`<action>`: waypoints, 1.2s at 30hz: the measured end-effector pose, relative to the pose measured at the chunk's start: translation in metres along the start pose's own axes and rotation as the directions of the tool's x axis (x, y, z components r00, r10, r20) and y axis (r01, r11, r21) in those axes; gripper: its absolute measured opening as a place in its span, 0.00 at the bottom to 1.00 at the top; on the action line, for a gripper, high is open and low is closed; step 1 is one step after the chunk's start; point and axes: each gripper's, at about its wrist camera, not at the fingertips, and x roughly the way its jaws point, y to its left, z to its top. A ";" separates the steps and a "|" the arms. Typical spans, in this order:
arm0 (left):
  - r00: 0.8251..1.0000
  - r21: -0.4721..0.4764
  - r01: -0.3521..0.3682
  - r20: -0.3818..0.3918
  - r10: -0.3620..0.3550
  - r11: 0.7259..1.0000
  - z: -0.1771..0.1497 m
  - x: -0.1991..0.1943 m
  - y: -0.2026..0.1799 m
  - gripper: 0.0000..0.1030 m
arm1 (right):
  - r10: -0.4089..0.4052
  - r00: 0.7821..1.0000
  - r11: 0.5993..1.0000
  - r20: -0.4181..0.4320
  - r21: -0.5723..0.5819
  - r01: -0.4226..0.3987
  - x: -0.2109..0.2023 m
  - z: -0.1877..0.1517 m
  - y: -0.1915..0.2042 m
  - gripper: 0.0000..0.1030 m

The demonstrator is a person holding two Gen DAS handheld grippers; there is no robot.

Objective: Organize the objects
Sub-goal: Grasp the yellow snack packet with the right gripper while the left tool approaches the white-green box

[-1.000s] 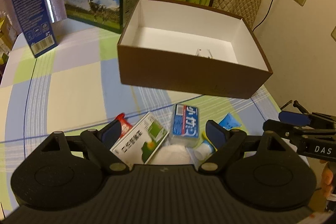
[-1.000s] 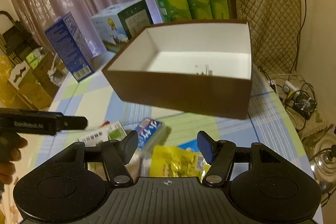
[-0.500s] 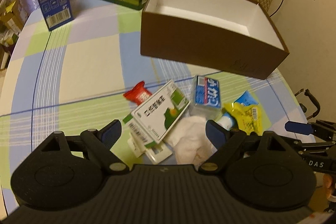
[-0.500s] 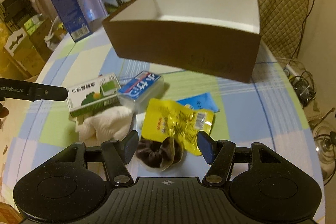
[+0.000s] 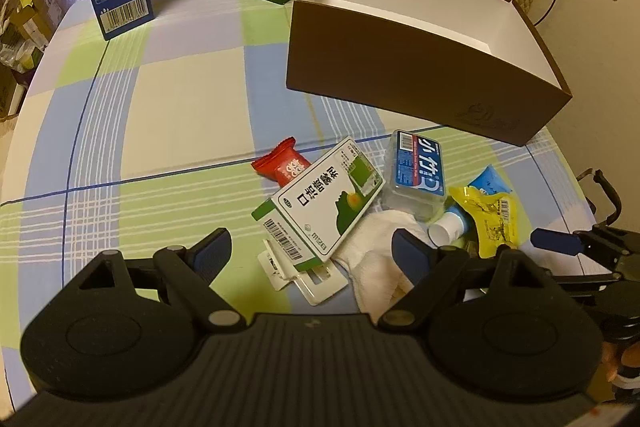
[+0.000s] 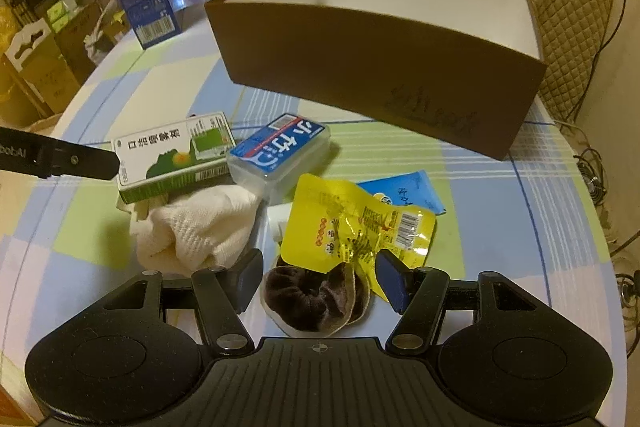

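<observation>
My left gripper [image 5: 308, 253] spread, holding nothing, green-and-white carton [image 5: 320, 203] just ahead between fingers; my right gripper [image 6: 320, 279] released, dark scrunchie [image 6: 310, 297] between fingers; brown box [image 6: 380, 67] beyond

Both hand-held grippers lowered nearer item pile [image 6: 280, 195].

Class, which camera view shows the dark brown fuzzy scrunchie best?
The right wrist view: the dark brown fuzzy scrunchie lies in full sight between the open jaws, partly under the yellow foil snack packet. The left wrist view does not show it.
</observation>
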 end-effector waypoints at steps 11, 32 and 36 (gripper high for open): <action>1.000 0.008 0.010 -0.015 -0.010 1.000 0.006 0.011 -0.002 0.82 | -0.094 0.996 0.995 -0.013 -0.027 0.093 0.039 0.009 0.010 0.58; 1.000 0.075 0.005 -0.011 -0.004 0.997 0.008 0.023 -0.002 0.82 | -0.190 0.980 0.975 0.059 0.132 0.181 0.014 0.012 -0.052 0.18; 1.000 0.138 -0.013 0.011 0.012 0.990 0.007 0.024 -0.005 0.81 | -0.197 0.978 0.966 0.065 0.183 0.182 0.000 0.010 -0.064 0.18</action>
